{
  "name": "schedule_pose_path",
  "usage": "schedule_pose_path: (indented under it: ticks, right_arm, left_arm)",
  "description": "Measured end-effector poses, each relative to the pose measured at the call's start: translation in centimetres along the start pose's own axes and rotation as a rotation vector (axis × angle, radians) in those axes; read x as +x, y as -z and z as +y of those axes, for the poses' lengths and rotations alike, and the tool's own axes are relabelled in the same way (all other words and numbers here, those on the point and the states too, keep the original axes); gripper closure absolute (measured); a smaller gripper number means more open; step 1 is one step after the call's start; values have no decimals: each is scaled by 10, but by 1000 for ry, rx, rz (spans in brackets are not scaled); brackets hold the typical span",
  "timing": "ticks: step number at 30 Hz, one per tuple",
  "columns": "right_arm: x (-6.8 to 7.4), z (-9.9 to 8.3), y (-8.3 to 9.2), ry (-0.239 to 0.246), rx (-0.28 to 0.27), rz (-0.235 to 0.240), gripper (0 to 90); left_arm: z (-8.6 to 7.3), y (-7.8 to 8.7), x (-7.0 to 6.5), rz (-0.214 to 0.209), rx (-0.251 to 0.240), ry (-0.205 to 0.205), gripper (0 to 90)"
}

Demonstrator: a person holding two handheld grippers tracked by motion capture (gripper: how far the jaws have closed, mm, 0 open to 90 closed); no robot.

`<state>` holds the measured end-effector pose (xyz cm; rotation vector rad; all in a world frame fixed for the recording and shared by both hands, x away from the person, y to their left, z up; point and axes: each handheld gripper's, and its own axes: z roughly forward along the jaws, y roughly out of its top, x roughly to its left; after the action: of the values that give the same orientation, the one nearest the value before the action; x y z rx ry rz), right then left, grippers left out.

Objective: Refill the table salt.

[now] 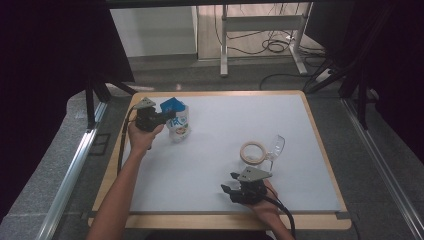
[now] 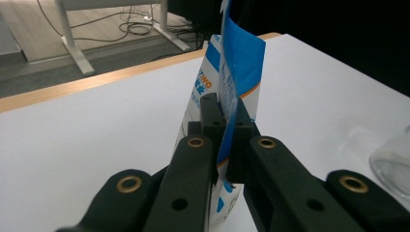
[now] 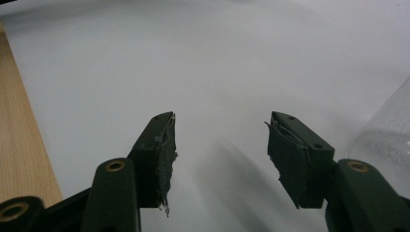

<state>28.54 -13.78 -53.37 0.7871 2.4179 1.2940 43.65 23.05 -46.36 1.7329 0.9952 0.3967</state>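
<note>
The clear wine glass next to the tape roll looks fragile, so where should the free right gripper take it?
By the thin stem of the clear wine glass, coming in level from the near side, where the open right gripper already sits; the tilted bowl looks too wide.

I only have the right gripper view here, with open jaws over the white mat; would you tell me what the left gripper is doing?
Observer: The left gripper is shut on the blue top fold of a blue-and-white pouch standing at the mat's far left.
Operator: Thank you. What is the clear thing at my right edge?
Observer: A wine glass, tilted, just beyond the right gripper.
Operator: Is anything else near it?
Observer: A roll of tape lies flat right beside the glass, on its left.
</note>
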Motion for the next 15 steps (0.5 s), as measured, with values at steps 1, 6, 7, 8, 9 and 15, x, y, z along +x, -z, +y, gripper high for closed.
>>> schedule_pose_path:
  ticks: [1,6,7,8,9,15]
  right_arm:
    - [0,0,0,0,0,0,437]
    - [0,0,0,2,-1,-3,436]
    - [0,0,0,3,-2,-4,437]
    - [0,0,0,4,-2,-5,436]
    - [0,0,0,4,-5,-4,437]
    - [0,0,0,7,-10,-8,437]
  left_arm:
    - [0,0,0,0,0,0,900]
    - [0,-2,-2,-10,-24,-4,900]
    - [0,-2,-2,-10,-24,-4,900]
    - [1,-2,-2,-13,-28,-4,900]
    - [1,-2,-2,-13,-28,-4,900]
    - [3,-3,-5,-16,-29,-2,900]
